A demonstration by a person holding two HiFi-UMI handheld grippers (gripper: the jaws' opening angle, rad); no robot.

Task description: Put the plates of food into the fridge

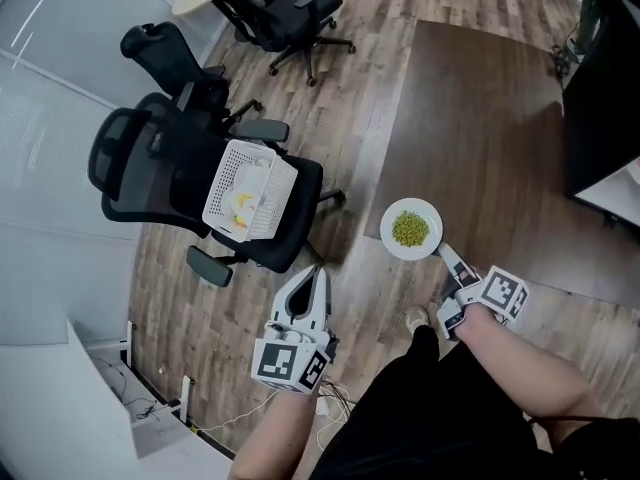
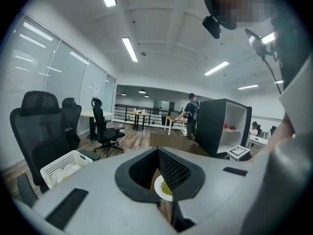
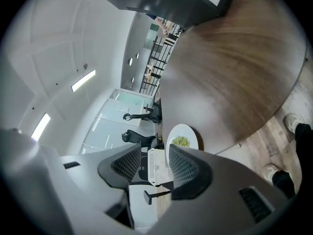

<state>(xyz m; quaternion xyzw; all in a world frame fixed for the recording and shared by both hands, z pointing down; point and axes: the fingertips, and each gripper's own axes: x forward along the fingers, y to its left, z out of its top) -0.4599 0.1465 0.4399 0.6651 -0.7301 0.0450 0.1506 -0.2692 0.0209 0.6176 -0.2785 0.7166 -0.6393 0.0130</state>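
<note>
Between my right gripper's jaws sits the near rim of the plate. It lies against one ribbed pad, and the right gripper view shows a gap on the other side, so I pinch the plate by its edge only. From my head, the right gripper holds the plate face up in the air, just past its tips, with a small heap of green food at the plate's middle. Below it the brown rug meets the wooden floor. My left gripper carries nothing. In its own view the left gripper has its jaws pressed together at the tips, and the plate shows through the slot behind them, well apart from them. Farther left stands a black office chair with a white basket on its seat. A black cabinet with a white inside stands across the room.
</note>
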